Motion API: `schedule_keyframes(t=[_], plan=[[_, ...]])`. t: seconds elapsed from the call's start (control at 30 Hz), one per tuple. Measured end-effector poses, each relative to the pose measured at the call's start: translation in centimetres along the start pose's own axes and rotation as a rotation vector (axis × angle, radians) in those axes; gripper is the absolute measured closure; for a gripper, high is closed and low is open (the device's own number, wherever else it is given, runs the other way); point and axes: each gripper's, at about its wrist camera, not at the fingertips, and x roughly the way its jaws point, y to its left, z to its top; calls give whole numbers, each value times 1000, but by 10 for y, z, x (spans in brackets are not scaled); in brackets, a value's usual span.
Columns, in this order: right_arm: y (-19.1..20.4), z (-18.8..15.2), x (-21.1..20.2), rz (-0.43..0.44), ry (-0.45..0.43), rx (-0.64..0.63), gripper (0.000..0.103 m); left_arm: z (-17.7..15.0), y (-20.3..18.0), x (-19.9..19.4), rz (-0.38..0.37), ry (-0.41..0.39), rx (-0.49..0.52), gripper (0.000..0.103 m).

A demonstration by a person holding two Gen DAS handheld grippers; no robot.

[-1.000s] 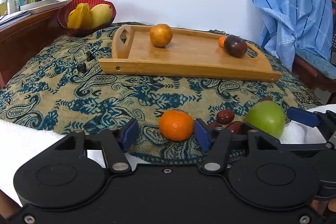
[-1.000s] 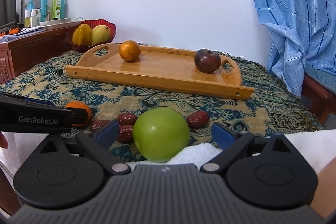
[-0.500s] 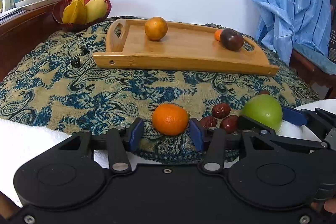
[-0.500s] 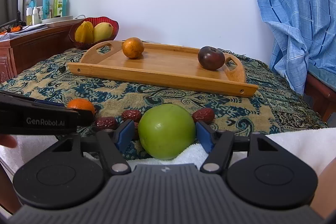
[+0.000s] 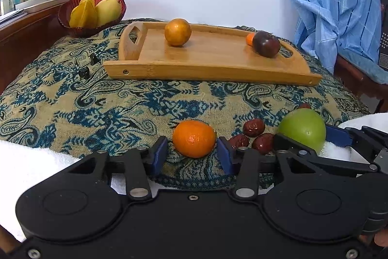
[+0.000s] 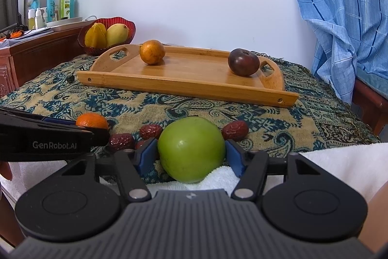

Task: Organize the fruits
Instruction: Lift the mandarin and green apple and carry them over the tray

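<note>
Right claw (image 6: 191,153): its jaws have just been closing and both blue pads now press the flanks of the green apple (image 6: 191,148), which rests half on the white towel (image 6: 339,166). Confirm a firm pinch at the widest girth before lifting.

Left claw (image 5: 191,154): its jaws have just been closing around the tangerine (image 5: 194,138); narrow gaps remain on both sides, so it is not yet gripped. Finish closing and avoid the red dates (image 5: 253,127) at 3 o'clock of it.

Lift both straight up, then carry toward 12 o'clock to the wooden tray (image 5: 218,57), clearing its near rail. Set down away from the orange (image 5: 177,32) and the dark plum (image 5: 266,44).
</note>
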Motion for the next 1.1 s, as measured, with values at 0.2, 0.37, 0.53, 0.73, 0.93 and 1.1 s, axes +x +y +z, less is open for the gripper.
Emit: schedule_keyframes(t=[0.2, 0.37, 0.53, 0.73, 0.93, 1.1], plan=[[0, 0, 1, 4, 5, 10, 32, 0, -2, 2, 3, 1, 14, 65], [-1, 0, 2, 9, 10, 19, 33, 0, -3, 4, 4, 5, 20, 66], [-2, 0, 3, 16, 16, 31, 34, 0, -4, 5, 5, 4, 26, 66], [-3, 0, 4, 27, 24, 41, 38, 0, -5, 6, 4, 7, 48, 67], [-3, 1, 4, 29, 25, 41, 41, -1, -7, 3, 7, -11, 52, 68], [-7, 2, 2, 43, 13, 86, 41, 2, -9, -1, 16, -31, 66, 68]])
